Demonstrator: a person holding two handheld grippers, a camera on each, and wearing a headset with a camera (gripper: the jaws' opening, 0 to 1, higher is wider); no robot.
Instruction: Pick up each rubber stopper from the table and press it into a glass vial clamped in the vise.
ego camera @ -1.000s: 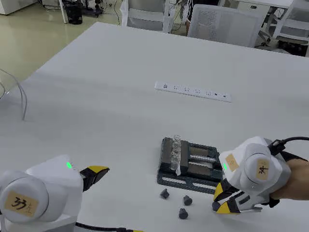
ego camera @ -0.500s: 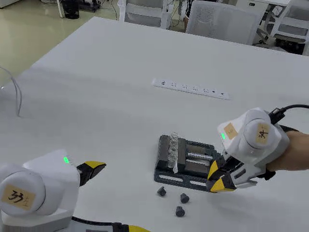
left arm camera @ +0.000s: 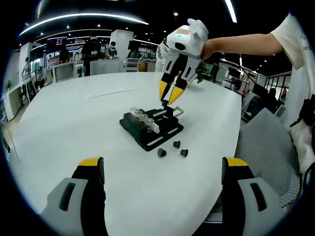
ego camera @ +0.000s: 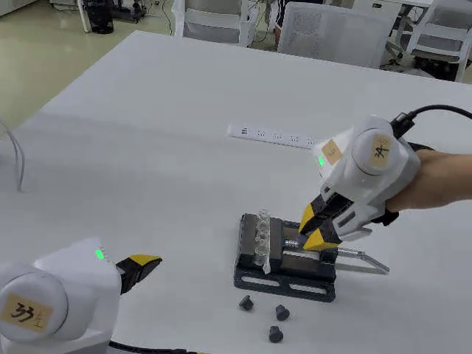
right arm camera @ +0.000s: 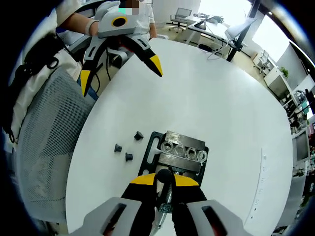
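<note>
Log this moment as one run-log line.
left gripper open, empty | right gripper shut, above vise screw | vials clamped, unstoppered | three stoppers on table

A black vise [ego camera: 295, 274] stood on the white table [ego camera: 147, 147] toward its near edge. It clamped a row of four clear glass vials [ego camera: 262, 236] upright with their mouths open. Three small dark rubber stoppers [ego camera: 282, 313] lay loose in a cluster just beside the vise, between it and the near edge. What looked like a fourth stopper [right arm camera: 164, 174] sat pinched between the right gripper [right arm camera: 164, 180] jaw tips, above the vise.
</note>
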